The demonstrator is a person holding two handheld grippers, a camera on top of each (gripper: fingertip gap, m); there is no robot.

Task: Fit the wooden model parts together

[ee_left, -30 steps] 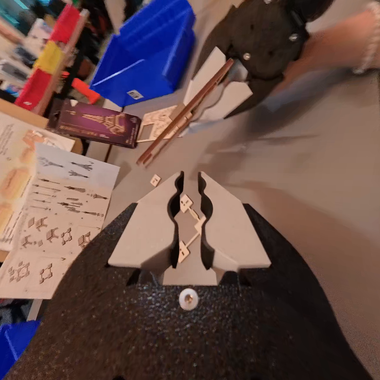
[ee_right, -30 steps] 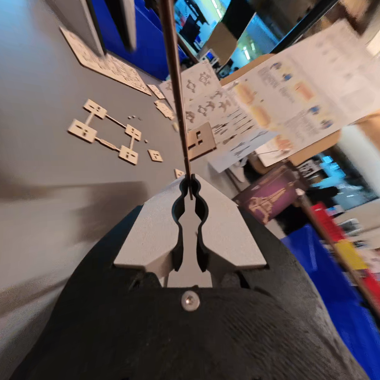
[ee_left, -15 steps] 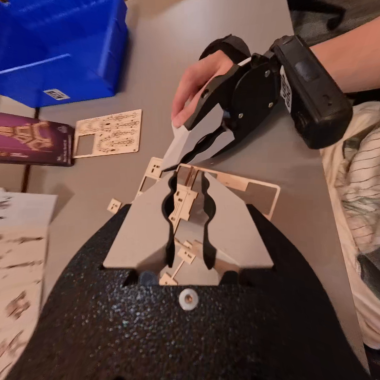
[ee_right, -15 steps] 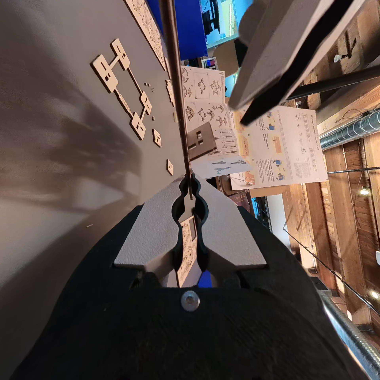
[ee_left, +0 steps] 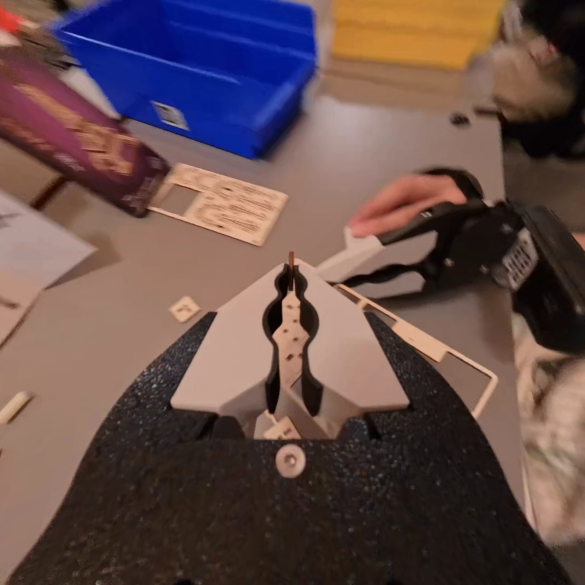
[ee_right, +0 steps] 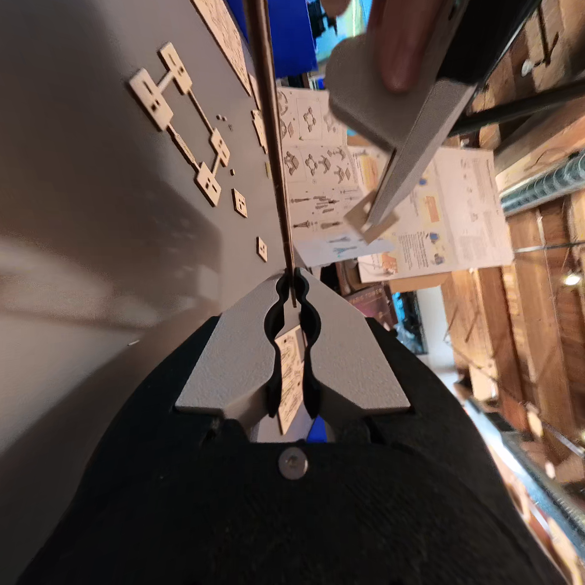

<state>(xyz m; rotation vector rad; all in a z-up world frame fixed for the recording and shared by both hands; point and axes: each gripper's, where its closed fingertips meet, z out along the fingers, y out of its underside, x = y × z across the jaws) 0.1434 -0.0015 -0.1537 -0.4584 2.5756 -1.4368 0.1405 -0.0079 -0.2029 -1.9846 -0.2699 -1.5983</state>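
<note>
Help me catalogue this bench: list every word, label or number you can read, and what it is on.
Purple box: gold print, blurred by motion; not copied.
Blue bin: white sticker, unreadable.
Wooden sheet on the table: engraved marks, too small.
Instruction sheets: print too small.
Wooden part in the left tongs: holes only, no writing.
Wooden frame in the right tongs: edge-on, nothing readable.

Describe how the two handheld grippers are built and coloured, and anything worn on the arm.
Both the left gripper and the right gripper have a speckled, textured black body with one silver screw at its centre, and two pale grey wedge-shaped fingers lined with wavy black pads. No cables show. The clothing at the frame edge is too blurred to describe.
</note>
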